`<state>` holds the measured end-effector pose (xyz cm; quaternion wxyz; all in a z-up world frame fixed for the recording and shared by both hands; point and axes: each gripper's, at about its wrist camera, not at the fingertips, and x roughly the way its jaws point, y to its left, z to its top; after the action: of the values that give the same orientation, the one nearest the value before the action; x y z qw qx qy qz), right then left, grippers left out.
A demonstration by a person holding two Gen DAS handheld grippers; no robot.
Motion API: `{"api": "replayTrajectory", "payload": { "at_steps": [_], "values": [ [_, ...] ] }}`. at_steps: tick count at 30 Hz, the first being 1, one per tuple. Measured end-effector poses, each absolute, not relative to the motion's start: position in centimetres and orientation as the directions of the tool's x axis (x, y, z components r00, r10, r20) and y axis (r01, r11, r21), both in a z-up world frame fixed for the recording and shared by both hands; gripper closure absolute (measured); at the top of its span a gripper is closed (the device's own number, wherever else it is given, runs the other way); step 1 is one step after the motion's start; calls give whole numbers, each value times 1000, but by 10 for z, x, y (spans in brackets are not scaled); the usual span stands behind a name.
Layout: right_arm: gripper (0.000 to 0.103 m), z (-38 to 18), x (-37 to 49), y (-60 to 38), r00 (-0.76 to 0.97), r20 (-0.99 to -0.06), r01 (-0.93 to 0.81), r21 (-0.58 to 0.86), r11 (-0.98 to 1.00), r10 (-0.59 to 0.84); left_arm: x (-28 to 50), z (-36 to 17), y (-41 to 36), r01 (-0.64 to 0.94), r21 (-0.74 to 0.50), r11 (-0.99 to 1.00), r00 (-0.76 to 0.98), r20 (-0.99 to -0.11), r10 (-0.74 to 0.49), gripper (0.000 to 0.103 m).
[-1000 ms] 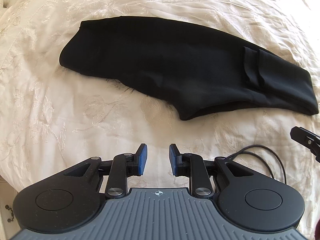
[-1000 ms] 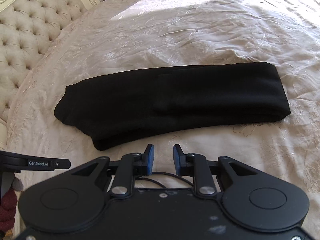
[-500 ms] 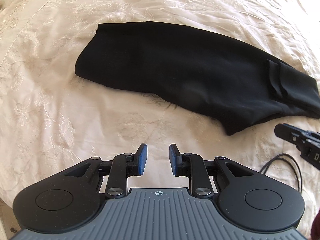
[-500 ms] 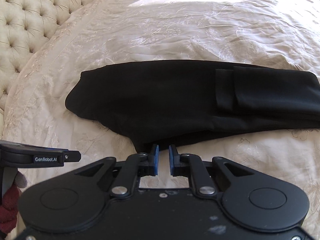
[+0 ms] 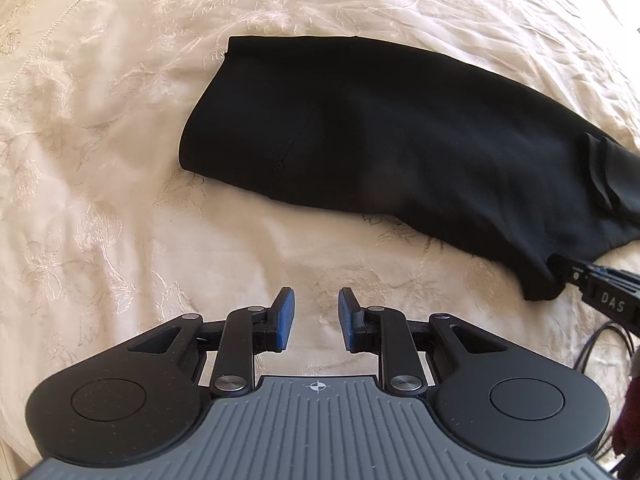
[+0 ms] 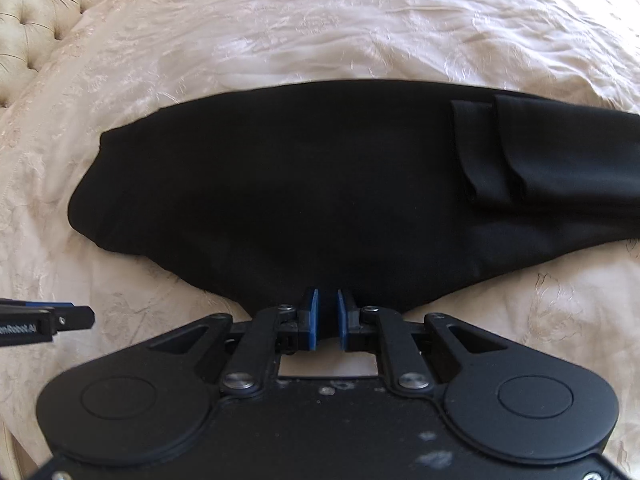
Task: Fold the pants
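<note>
1. Left gripper [image 5: 316, 318]: jaws parted, nothing between; over bare bedspread [image 5: 120, 240] near the bed's near edge.
2. Right gripper [image 6: 327, 320]: blue pads clamped on the pants' near protruding corner.
3. Black pants [image 6: 300, 184]: folded lengthwise, lying mid-bed; judged soft, light, limp; best pinched at corners and edges.
4. Writing: "DAS" on right gripper; "…enRobot.AI" on left.
5. Tufted headboard [image 6: 44, 12]: far left.

1. You work over a bed spread with a cream bedspread [image 5: 120, 200], embroidered with pale floral patterns and lightly wrinkled.
2. At your upper left stands a tufted, buttoned cream headboard [image 6: 44, 12].
3. Strong daylight falls across the far side of the cover, washing it almost white.
</note>
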<state>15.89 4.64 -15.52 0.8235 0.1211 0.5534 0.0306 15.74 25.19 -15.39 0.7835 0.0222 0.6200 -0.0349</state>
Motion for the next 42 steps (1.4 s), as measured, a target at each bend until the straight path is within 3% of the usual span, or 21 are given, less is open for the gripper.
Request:
{"api": "replayTrajectory", "payload": {
  "at_steps": [8, 15, 22, 35, 38, 40, 42],
  "values": [
    [94, -173, 171, 50, 335, -931, 102, 188, 977, 144, 192, -162, 279, -10, -139, 990, 239, -962, -133, 79],
    [94, -177, 175, 56, 324, -938, 79, 155, 985, 122, 218, -166, 298, -52, -171, 984, 278, -949, -150, 59],
    [94, -178, 179, 65, 300, -945, 80, 157, 984, 126, 223, -195, 312, -141, -240, 960, 248, -948, -200, 52],
    [94, -183, 184, 62, 290, -948, 82, 162, 983, 132, 231, -214, 316, -193, -359, 913, 343, -897, -280, 1],
    [94, -182, 184, 61, 290, -947, 74, 165, 984, 137, 233, -213, 315, -246, -352, 903, 361, -898, -251, 1],
    [94, -182, 183, 61, 291, -947, 73, 166, 983, 138, 231, -211, 317, -303, -353, 885, 375, -898, -230, 7],
    [94, -180, 182, 61, 293, -946, 70, 165, 984, 138, 230, -205, 321, -342, -338, 877, 383, -902, -198, 36]
  ]
}}
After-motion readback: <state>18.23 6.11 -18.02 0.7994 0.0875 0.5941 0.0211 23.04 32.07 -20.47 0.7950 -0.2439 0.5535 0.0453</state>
